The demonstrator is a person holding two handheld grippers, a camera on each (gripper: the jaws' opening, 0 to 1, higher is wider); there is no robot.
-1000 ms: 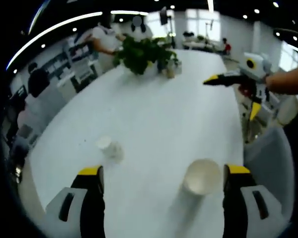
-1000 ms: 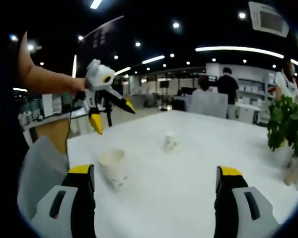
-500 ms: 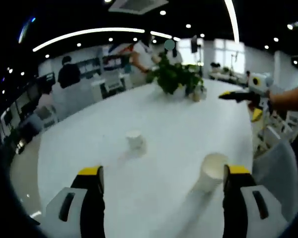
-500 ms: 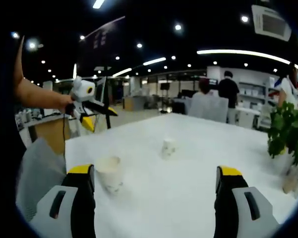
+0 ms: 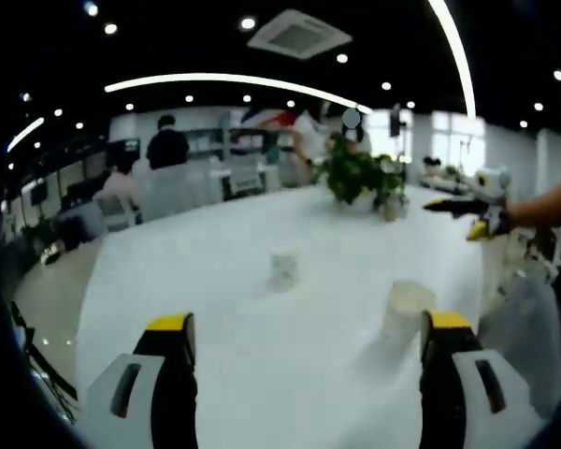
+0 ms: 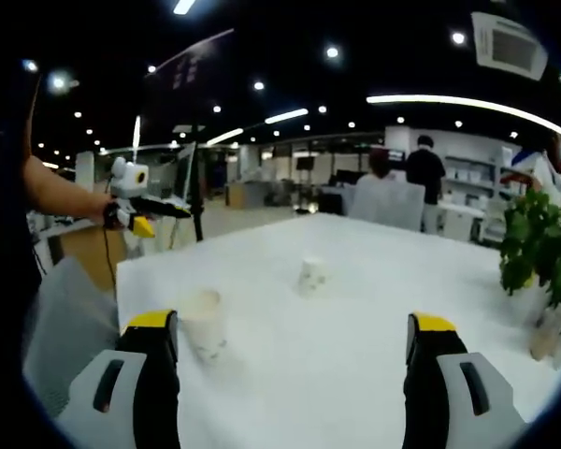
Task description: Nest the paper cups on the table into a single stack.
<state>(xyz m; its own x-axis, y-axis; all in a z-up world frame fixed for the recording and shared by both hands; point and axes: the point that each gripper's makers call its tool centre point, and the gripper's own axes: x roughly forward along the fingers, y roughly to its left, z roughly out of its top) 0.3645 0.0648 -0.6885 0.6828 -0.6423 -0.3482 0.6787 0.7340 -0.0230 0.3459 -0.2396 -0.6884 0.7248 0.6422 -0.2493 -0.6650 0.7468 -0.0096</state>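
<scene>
Grippers first: your left gripper (image 5: 304,341) has its jaws spread wide with nothing between them, held above the white table (image 5: 215,281); your right gripper (image 6: 290,341) stands equally wide and holds nothing. Paper cups, two, upright, well apart: the near cup (image 5: 408,309) stands just beside your left gripper's right jaw, and the far cup (image 5: 283,267) sits mid-table. Potted plant (image 5: 355,173) at the table's far end. People stand beyond the table.
</scene>
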